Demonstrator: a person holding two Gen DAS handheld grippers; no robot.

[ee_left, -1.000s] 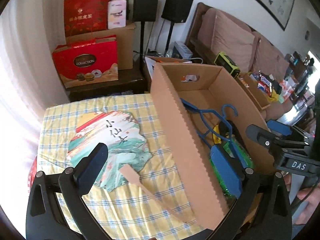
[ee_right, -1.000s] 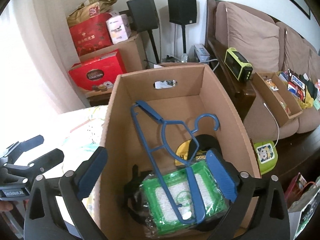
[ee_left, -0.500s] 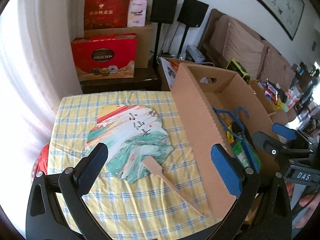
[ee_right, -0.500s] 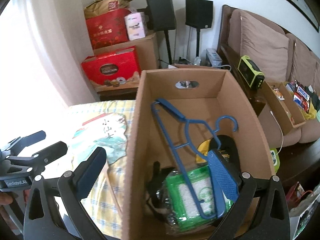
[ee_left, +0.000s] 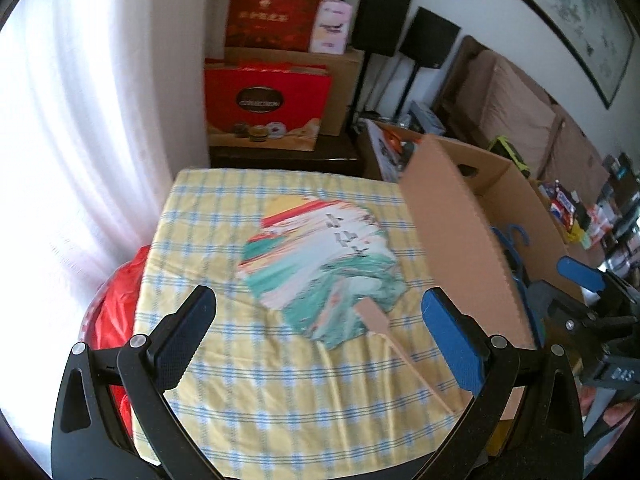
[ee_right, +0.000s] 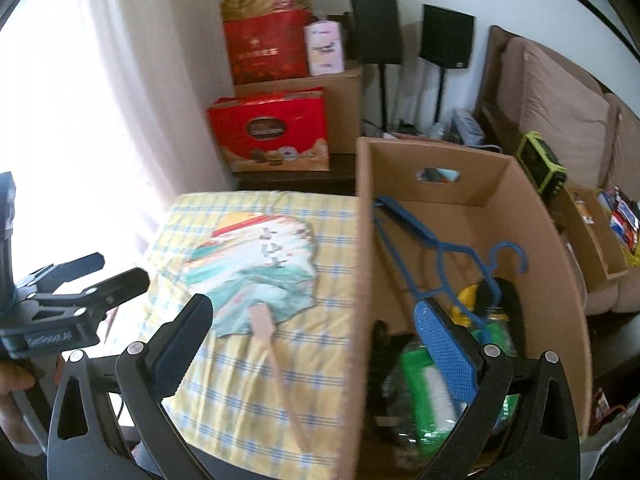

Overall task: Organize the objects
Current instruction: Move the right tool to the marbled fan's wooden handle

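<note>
A flat paper hand fan (ee_left: 320, 264) painted in green, white and red streaks, with a slim wooden handle, is laid on the yellow checked tablecloth (ee_left: 248, 400), beside the brown cardboard box (ee_right: 560, 280). The left gripper (ee_left: 320, 340) and right gripper (ee_right: 320, 344) are held spread wide, empty, above it.

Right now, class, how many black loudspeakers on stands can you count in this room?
2. Both stand side by side against the far wall, behind the cardboard boxes: the left speaker nearer the red gift boxes, the right speaker nearer the sofa. Others may be hidden.
</note>
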